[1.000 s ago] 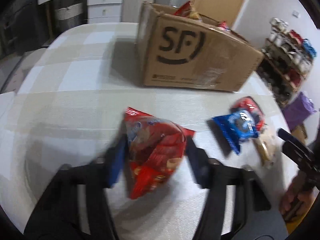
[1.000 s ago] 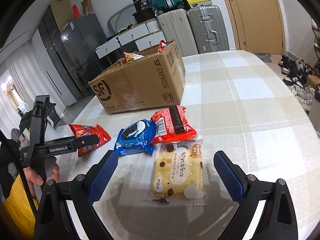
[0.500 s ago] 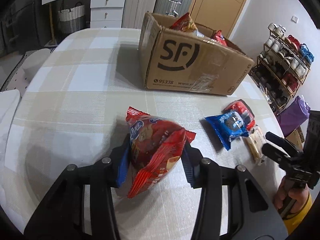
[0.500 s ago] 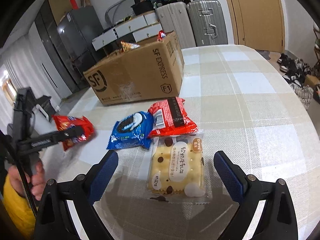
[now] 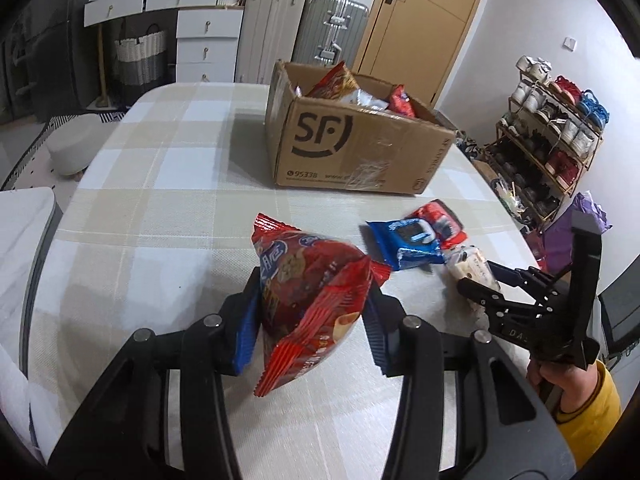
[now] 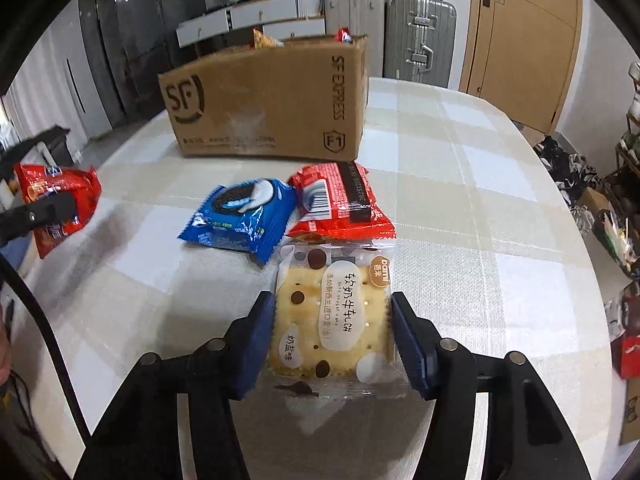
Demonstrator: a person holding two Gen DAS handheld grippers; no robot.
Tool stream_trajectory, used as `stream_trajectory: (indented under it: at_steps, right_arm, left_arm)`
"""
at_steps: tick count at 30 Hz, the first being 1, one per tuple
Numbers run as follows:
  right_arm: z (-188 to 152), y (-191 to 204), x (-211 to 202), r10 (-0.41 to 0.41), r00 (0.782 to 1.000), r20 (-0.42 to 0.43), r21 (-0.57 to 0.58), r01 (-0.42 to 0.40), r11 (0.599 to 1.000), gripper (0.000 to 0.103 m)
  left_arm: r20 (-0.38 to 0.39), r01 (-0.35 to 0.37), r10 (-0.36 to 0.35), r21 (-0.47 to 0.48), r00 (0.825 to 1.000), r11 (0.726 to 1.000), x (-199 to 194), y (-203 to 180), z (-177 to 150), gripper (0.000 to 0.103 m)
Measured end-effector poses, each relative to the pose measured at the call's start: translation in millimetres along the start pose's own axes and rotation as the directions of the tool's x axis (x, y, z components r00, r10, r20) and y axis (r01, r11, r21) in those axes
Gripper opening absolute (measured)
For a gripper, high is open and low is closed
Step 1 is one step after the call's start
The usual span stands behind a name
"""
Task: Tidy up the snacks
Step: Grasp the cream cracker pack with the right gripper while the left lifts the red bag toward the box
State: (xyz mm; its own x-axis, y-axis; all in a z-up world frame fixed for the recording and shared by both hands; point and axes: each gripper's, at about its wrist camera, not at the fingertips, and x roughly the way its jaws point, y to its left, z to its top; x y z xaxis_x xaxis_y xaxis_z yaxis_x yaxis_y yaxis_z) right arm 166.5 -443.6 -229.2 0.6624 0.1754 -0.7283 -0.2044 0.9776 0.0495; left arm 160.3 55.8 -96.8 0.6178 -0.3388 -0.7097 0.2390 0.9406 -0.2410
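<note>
My left gripper is shut on a red snack bag and holds it above the table. The bag also shows at the left in the right wrist view. My right gripper has its blue pads against both sides of a clear cracker pack lying on the table. A blue Oreo pack and a red snack pack lie just beyond it. An open SF cardboard box with several snacks inside stands further back; it also shows in the right wrist view.
The table has a checked cloth and a rounded edge. A shoe rack stands to the right of it. Suitcases, white drawers and a door are behind.
My left gripper closed on the red bag and lifted it. My right gripper moved forward and closed around the cracker pack.
</note>
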Motion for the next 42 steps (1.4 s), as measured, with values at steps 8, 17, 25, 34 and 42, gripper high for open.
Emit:
stream_trajectory:
  at_steps: [8, 17, 25, 34, 42]
  right_arm:
    - [4.9, 5.2, -63.2, 0.14, 0.98, 0.144, 0.046, -0.147, 0.988, 0.059]
    - [8.4, 16.8, -120.9, 0.318, 0.911, 0.261, 0.078, -0.348, 0.934, 0.059]
    - [4.0, 27.5, -148.7, 0.349, 0.89, 0.294, 0.063, -0.383, 0.922, 0.059]
    - [4.5, 25.3, -160.9, 0.356, 0.878, 0.32, 0.055, -0.393, 0.918, 0.059]
    - [20.0, 23.2, -175.1, 0.36, 0.866, 0.346, 0.021, -0.391, 0.92, 0.059]
  left_arm:
    - [0.059, 0.022, -0.024, 0.033, 0.998, 0.999, -44.3, -23.7, -11.6, 0.042]
    - [0.111, 0.032, -0.04, 0.077, 0.993, 0.997, -89.3, -51.4, -23.7, 0.042]
    - [0.142, 0.022, -0.04, 0.125, 0.989, 0.992, -122.5, -77.4, -34.2, 0.042]
    - [0.14, 0.025, -0.047, 0.152, 0.989, 0.988, -136.1, -93.6, -35.5, 0.042]
    - [0.146, 0.016, -0.037, 0.138, 0.989, 0.99, -135.2, -88.4, -14.1, 0.042]
